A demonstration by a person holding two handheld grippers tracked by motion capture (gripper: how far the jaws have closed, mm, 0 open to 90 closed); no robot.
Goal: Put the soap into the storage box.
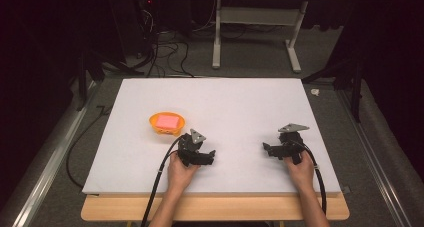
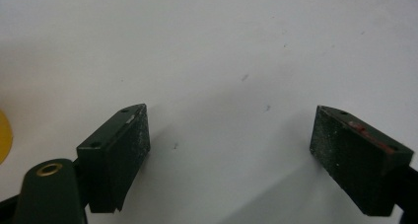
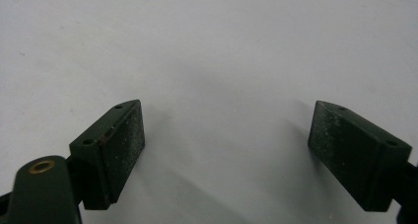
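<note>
- We are looking at a pink block (image 1: pixel 166 121) lying inside a small orange bowl (image 1: pixel 154 124) on the white table top (image 1: pixel 240 107); it is sitting at about ten o'clock from the table's middle, well left of centre.
- We are judging the block to be a sponge or a foam piece: light, soft, likely to squash under the pads and spring back, and not fragile. Its flat top is sitting about level with the bowl's rim, so little of its sides is showing.
- We are judging the bowl to be thin plastic: light, stiff and rather smooth, likely to slide or tip if it is pushed at the rim.
- We are thinking the best hold on the block is across two opposite sides, coming straight down, with a gentle squeeze; for the bowl, a pinch on the rim wall would serve.
- We are holding the left gripper (image 1: pixel 209 157) just beside the bowl, at about four o'clock from it, not touching it. In the left gripper view its jaws are standing wide apart with only bare table between them, and a sliver of the bowl's yellow-orange edge (image 2: pixel 4 135) is showing at nine o'clock.
- We are holding the right gripper (image 1: pixel 267 148) well apart from the bowl, at about four o'clock from the table's middle; its jaws are likewise standing wide and empty over bare table.
</note>
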